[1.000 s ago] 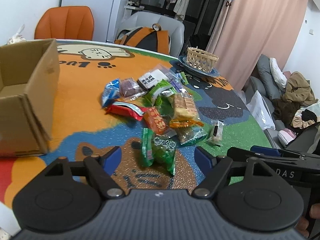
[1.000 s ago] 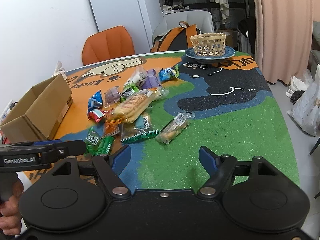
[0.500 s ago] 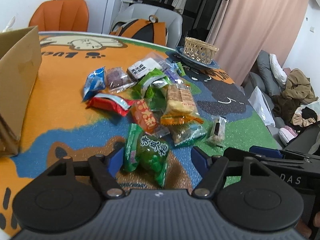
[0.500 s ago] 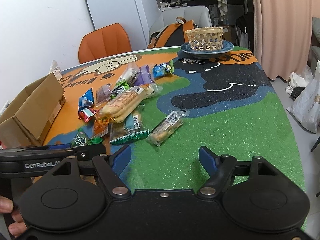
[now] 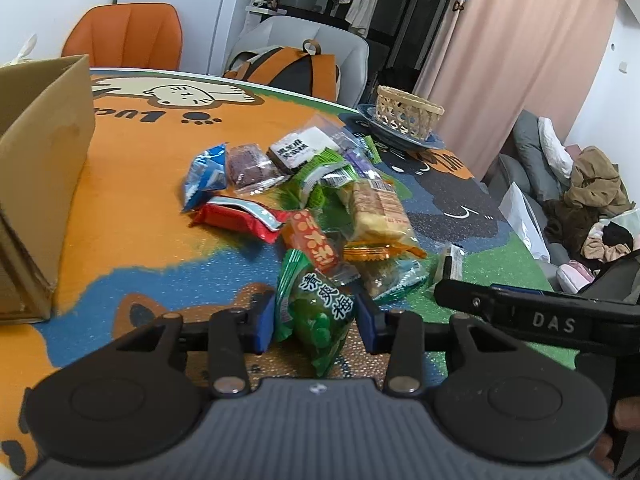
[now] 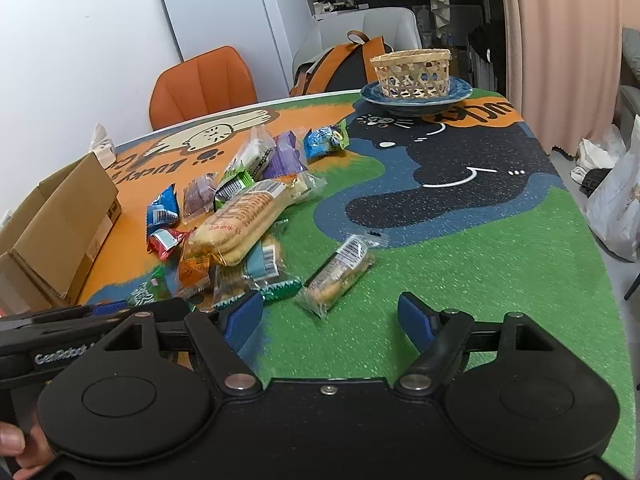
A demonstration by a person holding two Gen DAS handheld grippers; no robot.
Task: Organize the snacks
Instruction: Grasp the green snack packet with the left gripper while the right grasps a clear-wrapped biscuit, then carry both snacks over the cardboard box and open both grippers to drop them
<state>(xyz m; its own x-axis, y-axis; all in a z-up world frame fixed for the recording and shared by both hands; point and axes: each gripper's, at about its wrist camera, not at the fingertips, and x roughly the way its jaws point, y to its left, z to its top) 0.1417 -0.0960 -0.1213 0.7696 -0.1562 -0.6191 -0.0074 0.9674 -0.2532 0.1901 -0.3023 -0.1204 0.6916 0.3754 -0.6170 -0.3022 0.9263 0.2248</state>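
The left gripper [image 5: 316, 316] is clamped on the green plum-candy packet [image 5: 320, 312], both blue pads [image 5: 262, 322] pressed against the wrapper's sides (the packet bulges between them), right at the near end of the snack pile [image 5: 320, 208]. Whether the packet is lifted off the table mat [image 5: 132, 216] or resting on it, I cannot tell.

Just beyond it lies an orange packet [image 5: 314, 246], touching the green one's far end. A red packet [image 5: 240, 218] sits toward the left edge of the pile, with a blue packet [image 5: 206, 174] and a purple-filled clear packet [image 5: 250, 166] behind it. The long biscuit pack [image 5: 376, 210] lies on top of the heap.

Over at the table's left edge stands the open cardboard box [image 5: 44, 168], well apart from the pile.

The right gripper [image 6: 330, 314] hangs released over the green part of the mat, jaws spread wide, nothing between them. Just ahead of its left pad [image 6: 242, 314] lies a clear-wrapped cake bar [image 6: 340, 272], apart from the main heap and toward the right edge.

At the far edge of the table, a woven basket [image 6: 412, 74] sits on a blue plate [image 6: 456, 94].
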